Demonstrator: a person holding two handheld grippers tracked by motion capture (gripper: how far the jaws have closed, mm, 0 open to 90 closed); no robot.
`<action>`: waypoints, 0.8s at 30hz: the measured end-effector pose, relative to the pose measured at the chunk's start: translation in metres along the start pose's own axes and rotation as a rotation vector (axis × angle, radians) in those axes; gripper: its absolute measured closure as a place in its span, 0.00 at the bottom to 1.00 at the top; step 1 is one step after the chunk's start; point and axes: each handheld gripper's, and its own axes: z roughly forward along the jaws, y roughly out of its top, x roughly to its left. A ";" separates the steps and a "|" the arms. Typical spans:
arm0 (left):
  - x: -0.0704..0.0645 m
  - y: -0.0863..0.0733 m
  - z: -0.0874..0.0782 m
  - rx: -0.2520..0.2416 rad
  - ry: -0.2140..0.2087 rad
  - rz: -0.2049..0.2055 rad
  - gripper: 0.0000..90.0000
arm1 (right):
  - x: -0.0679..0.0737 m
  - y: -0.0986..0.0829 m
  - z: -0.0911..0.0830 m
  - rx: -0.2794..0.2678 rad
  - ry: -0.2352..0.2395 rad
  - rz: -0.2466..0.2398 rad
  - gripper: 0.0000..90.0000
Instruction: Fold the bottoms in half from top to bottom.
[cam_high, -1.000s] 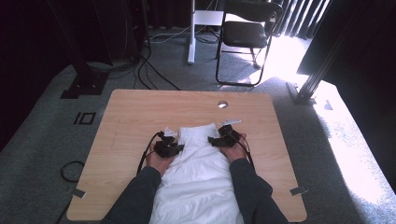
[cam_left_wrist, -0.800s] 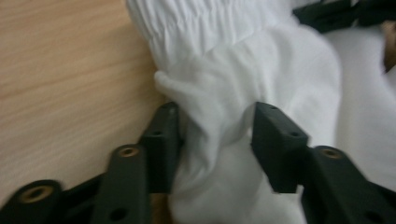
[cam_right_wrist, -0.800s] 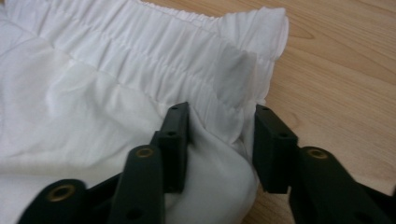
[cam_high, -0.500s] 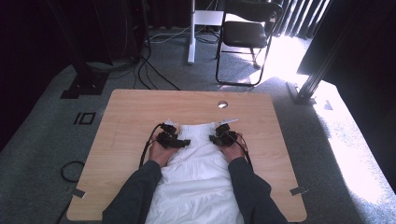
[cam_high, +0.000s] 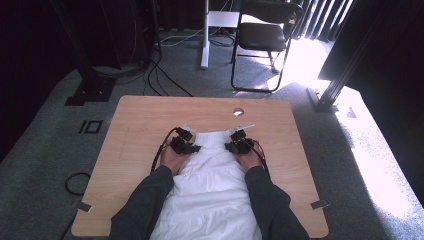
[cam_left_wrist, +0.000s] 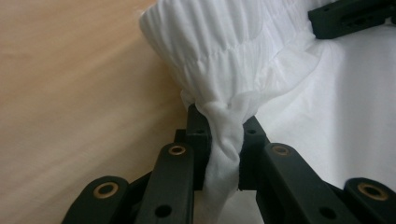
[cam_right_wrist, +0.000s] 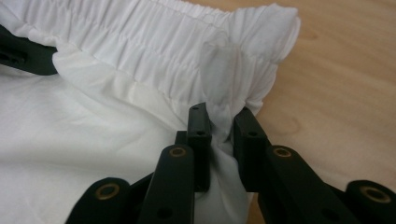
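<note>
Probably a lab or studio: a bare wooden worktop (cam_high: 150, 125) on grey carpet (cam_high: 45, 150), with black rig stands (cam_high: 85, 75), loose cables (cam_high: 160, 80) and a folding chair (cam_high: 262, 40) beyond it.

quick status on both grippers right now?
Left gripper: closed, pinching a bunched fold of the white garment.
Right gripper: closed on the white garment just below its gathered waistband.

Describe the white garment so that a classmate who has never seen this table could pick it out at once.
On the wooden table, look at the near middle, between the person's forearms. The white garment lies there, its gathered waistband at the far end, pinched at each side by the left gripper and right gripper.
</note>
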 end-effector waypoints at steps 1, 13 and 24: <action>0.001 0.004 -0.004 -0.020 0.003 -0.001 0.91 | -0.001 0.004 -0.002 -0.018 0.005 0.004 0.90; 0.008 0.084 -0.087 -0.280 0.061 0.063 0.90 | 0.002 0.087 -0.071 -0.295 -0.057 -0.088 0.89; -0.003 0.078 -0.112 -0.329 0.014 0.081 0.89 | 0.012 0.095 -0.104 -0.351 -0.039 -0.134 0.89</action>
